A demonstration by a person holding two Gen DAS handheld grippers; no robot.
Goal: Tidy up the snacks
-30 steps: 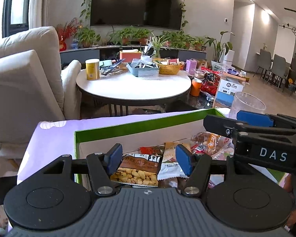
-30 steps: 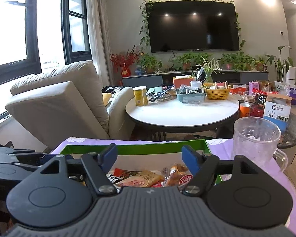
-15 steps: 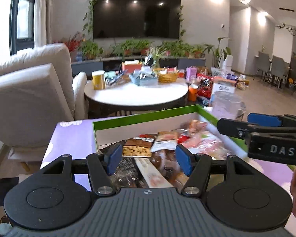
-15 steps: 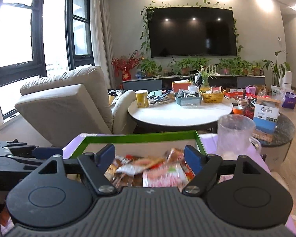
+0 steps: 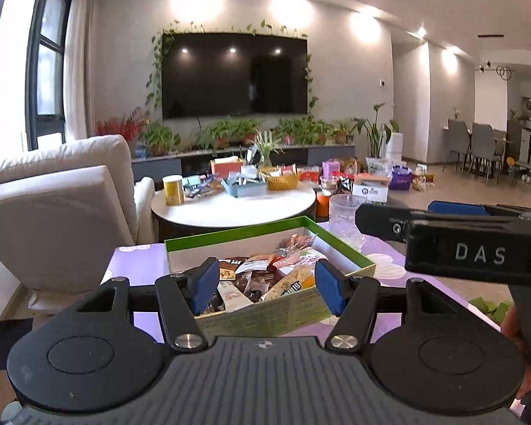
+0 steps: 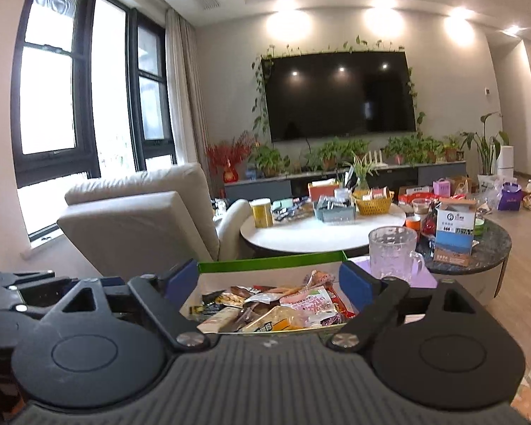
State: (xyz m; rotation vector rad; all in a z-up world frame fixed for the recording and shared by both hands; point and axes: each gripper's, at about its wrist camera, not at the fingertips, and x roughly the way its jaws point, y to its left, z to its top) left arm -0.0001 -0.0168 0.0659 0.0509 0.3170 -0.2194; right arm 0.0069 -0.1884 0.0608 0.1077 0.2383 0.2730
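Observation:
A green cardboard box [image 5: 237,235] [image 6: 265,265] full of several mixed snack packets [image 5: 265,276] [image 6: 276,306] sits on a purple-clothed table [image 5: 134,258]. My left gripper [image 5: 267,288] hangs open in front of and above the box, with nothing between its blue pads. My right gripper [image 6: 274,283] is also open and empty, held back from the box; its black body [image 5: 470,251] shows at the right of the left wrist view. The left gripper's body [image 6: 14,290] shows at the left edge of the right wrist view.
A clear glass mug [image 6: 394,253] [image 5: 343,216] stands just right of the box. Beyond it is a round white coffee table [image 5: 233,209] [image 6: 322,232] with a yellow can, a basket and trays. A cream armchair [image 5: 53,209] stands on the left.
Both grippers have pulled back and risen away from the box, which now looks smaller and shows its near wall. Both stay open and empty.

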